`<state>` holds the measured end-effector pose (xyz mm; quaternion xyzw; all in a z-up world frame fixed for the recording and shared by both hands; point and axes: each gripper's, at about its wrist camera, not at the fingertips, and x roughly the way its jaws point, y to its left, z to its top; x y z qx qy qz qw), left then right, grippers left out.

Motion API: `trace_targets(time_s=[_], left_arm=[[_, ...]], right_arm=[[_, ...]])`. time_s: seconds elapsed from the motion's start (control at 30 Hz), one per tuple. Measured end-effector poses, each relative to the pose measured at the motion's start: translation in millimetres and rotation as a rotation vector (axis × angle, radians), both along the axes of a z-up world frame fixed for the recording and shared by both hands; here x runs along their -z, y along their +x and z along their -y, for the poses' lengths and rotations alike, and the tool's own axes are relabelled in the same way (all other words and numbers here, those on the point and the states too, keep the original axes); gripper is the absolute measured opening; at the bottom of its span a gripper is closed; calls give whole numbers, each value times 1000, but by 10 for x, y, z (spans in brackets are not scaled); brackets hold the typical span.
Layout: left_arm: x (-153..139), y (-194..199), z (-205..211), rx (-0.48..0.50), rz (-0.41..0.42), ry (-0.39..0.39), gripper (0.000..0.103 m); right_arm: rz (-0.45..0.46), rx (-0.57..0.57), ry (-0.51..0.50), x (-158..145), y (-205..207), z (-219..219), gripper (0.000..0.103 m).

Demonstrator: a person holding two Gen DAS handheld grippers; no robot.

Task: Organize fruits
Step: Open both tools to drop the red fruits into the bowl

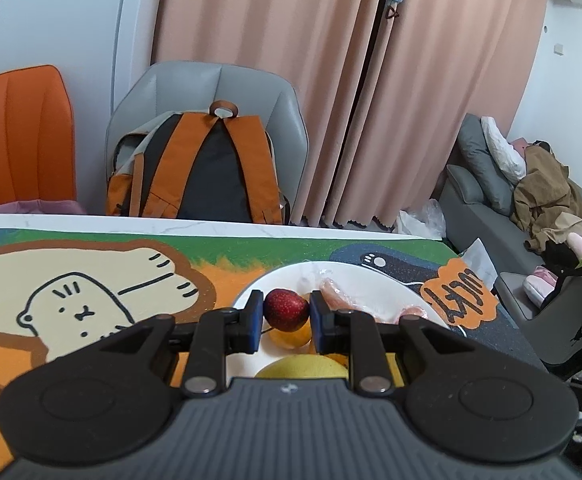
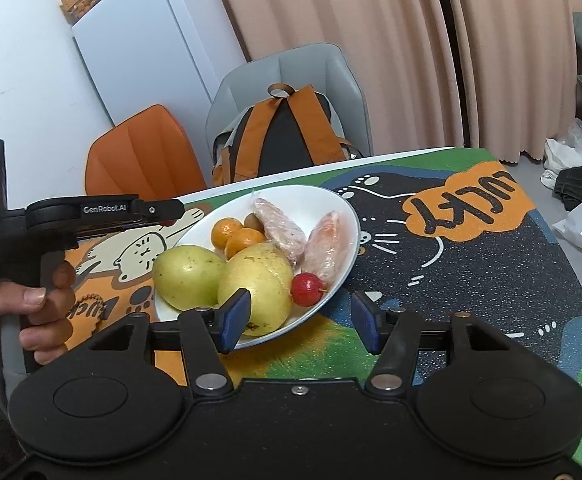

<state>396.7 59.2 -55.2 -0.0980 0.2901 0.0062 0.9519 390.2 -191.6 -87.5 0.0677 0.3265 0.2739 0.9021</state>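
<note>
Left wrist view: left tool (image 1: 286, 314) is gripping a small red fruit (image 1: 285, 309) between its blue pads, holding it over the white plate (image 1: 379, 284) on the desk (image 1: 91, 280). Right wrist view, left to right: a hand (image 2: 37, 304) is holding the left tool's handle; two green pears (image 2: 189, 276), two oranges (image 2: 235, 236), two wrapped pieces (image 2: 279, 232) and another red fruit (image 2: 307, 289) are sitting in the plate. Right tool (image 2: 299, 320) is hanging released, jaws apart and gripping nothing, just before the plate's near rim.
</note>
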Motion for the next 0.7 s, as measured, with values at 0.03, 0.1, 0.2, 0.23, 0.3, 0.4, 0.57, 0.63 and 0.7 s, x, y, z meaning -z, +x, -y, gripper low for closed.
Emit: trace_targets(time_s=[0.03,0.1,0.2,0.23,0.3,0.4,0.57,0.63,0.7], left_arm=[[17,27,4,-3,-5,0,23],[32,51,5,-14,-5,-2,24],[38,69,-14,-21,-12,-13,27],[39,64,-19,-24,-14,-12,27],[38,50,-31,-32,-21,-13,27],[18,4,-59,-36,-28,-14,27],[-38,-116,-97,-39,-33,-21,29],[-60,-165,-98,-40,-35,-22,32],[-84,-225,-93,-41,-34,-23,34]], right_arm=[[-3,0,0,9,7,3,56],[-7,1,-1,28,24,11,56],[-13,2,1,51,51,17,56],[-15,2,2,56,58,15,56],[-17,0,4,68,72,10,56],[-24,-1,9,82,73,3,56],[-20,-5,16,54,31,-4,58],[-15,-5,16,28,4,-6,59],[-10,-7,19,-1,-24,-1,60]])
